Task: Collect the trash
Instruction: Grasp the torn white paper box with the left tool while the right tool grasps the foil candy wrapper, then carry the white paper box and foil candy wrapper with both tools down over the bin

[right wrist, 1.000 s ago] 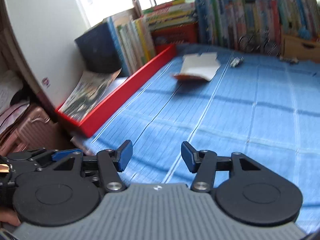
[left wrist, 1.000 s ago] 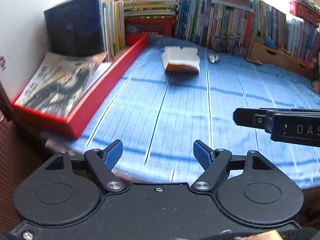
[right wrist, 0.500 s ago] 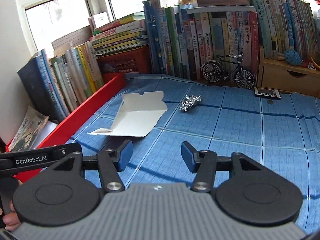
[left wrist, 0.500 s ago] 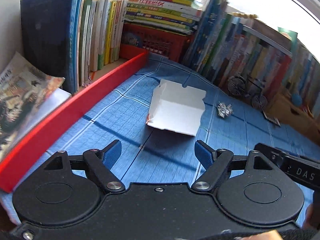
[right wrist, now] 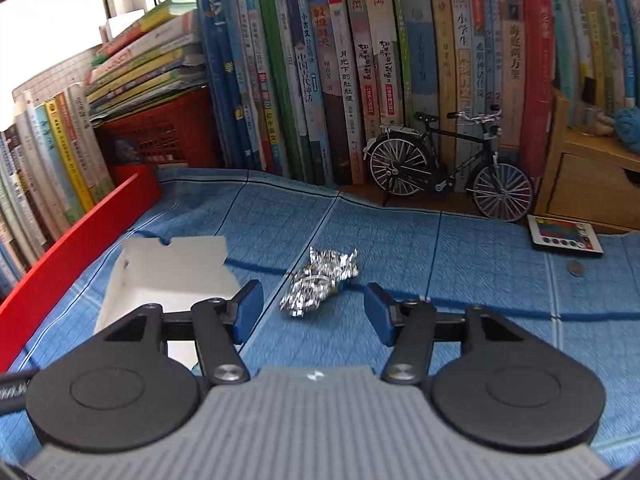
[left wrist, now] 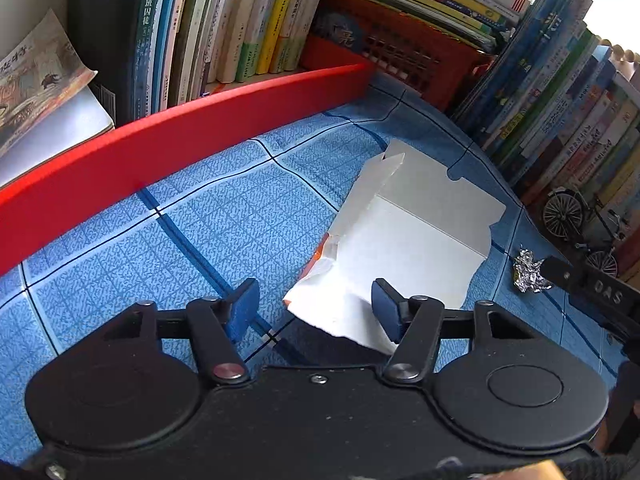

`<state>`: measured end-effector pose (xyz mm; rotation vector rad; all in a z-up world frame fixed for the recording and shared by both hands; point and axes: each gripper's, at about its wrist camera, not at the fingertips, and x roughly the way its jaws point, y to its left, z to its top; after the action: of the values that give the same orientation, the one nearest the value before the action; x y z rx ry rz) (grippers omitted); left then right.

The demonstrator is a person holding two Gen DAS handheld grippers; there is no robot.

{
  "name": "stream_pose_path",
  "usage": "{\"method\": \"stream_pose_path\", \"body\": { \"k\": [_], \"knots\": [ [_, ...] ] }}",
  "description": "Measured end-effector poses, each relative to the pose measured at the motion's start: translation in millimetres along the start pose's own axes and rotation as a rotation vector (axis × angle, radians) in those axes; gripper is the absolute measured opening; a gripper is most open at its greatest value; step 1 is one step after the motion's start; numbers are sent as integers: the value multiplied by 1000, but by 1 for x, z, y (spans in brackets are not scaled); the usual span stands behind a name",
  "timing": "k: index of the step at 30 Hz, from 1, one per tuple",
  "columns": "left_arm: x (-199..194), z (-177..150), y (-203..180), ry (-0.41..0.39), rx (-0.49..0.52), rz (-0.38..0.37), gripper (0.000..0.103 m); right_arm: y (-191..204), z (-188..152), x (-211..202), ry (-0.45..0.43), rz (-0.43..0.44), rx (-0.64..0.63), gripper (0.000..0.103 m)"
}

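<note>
The flattened white carton [left wrist: 416,236] lies on the blue checked cloth [left wrist: 200,232], and everything else is placed from it; the left gripper [left wrist: 316,312] sits low over the carton's torn near corner, its jaws closing with that corner between the blue pads [left wrist: 244,308], though the pads do not yet press on the card; a streak of orange print shows along the carton's torn edge; the crumpled foil ball [right wrist: 320,284] rests on the cloth just to the right of the carton, apart from it; the right gripper [right wrist: 312,312] hovers on the near side of the foil, its jaws opening and standing wide, the foil lying just ahead of the gap and untouched; a red ledge [left wrist: 160,152] runs along the cloth to the left of the carton, with upright books [left wrist: 240,20] behind it; beyond the carton a red crate [right wrist: 160,136] carries a stack of flat books; farther to the right of the carton, past the foil, a model bicycle [right wrist: 448,164] stands against a row of book spines, and a small remote [right wrist: 564,236] and a coin [right wrist: 576,268] lie on the cloth near a wooden drawer box [right wrist: 592,184].
</note>
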<state>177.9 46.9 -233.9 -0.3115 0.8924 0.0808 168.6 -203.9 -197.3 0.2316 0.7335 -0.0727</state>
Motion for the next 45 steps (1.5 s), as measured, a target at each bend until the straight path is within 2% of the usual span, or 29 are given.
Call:
{"method": "stream_pose_path", "body": {
  "k": [8,10,12,14,18,21,29,37,45],
  "knots": [
    [9,3,-15,-15,22,-14,51,3,10,40,37,-19,-1,73],
    [11,3,-17,-19,15,-23,41,4,10,47,56,-21,-6,73],
    [11,2,-18,-11,12,-35,22,4,9,52,82,-12,-8,73],
    [10,1,-20,-20,14,-45,19,7,7,55,94,-17,-27,60],
    [-1,-3,-22,-66,39,-45,13,7,5,50,88,-12,-26,19],
    [-13,-4,-23,-92,52,-51,11,4,2,42,79,6,-11,13],
    [-46,-10,-20,-152,89,-66,7,4,-5,10,56,35,-25,11],
    [-85,-24,-6,-168,110,-98,4,14,-19,-37,21,71,-58,11],
    [-137,-44,20,-172,144,-148,1,33,-49,-97,2,97,-68,11]
  ]
}}
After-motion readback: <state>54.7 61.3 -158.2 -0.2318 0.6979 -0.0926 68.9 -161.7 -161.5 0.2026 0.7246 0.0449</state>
